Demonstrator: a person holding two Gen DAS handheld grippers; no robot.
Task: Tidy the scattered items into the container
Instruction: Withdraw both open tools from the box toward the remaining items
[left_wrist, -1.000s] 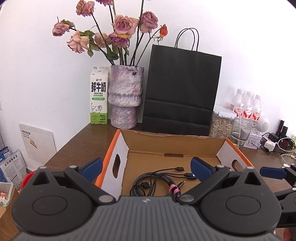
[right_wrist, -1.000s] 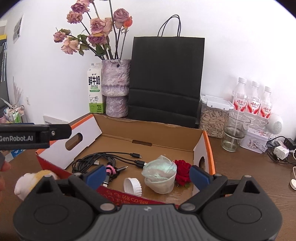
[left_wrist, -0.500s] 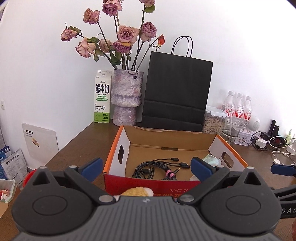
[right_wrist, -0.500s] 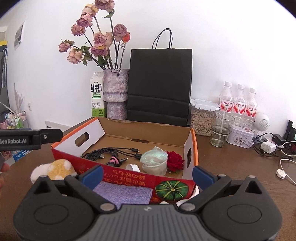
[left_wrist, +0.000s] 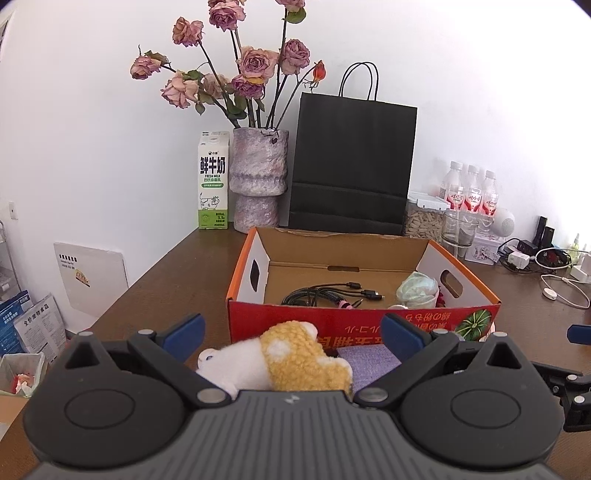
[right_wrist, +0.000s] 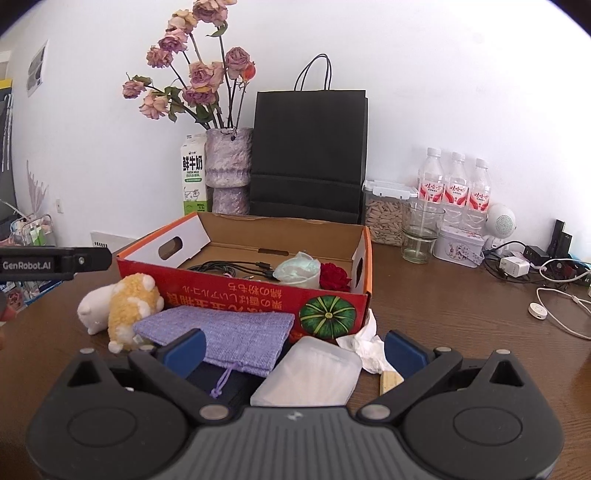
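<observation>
I see the brown table (right_wrist: 443, 314) carrying the open cardboard box (right_wrist: 258, 299), red-fronted with a pumpkin print, standing before a black paper bag (right_wrist: 308, 147) and a vase of dried roses (right_wrist: 227, 166). Inside the box lie black cables (right_wrist: 229, 267), a crumpled pale wrapper (right_wrist: 297, 271) and a red rose head (right_wrist: 334, 277). Outside, against its front wall, rest a white-and-yellow plush toy (right_wrist: 122, 310), a lilac drawstring pouch (right_wrist: 221, 332), a clear plastic packet (right_wrist: 310, 373) and a crumpled tissue (right_wrist: 365, 347). My right gripper (right_wrist: 293, 350) hangs over the pouch and packet, jaws spread wide and gripping nothing. My left gripper (left_wrist: 291, 332) is likewise spread, the plush toy lying between its blue fingers (left_wrist: 184, 328) untouched.
</observation>
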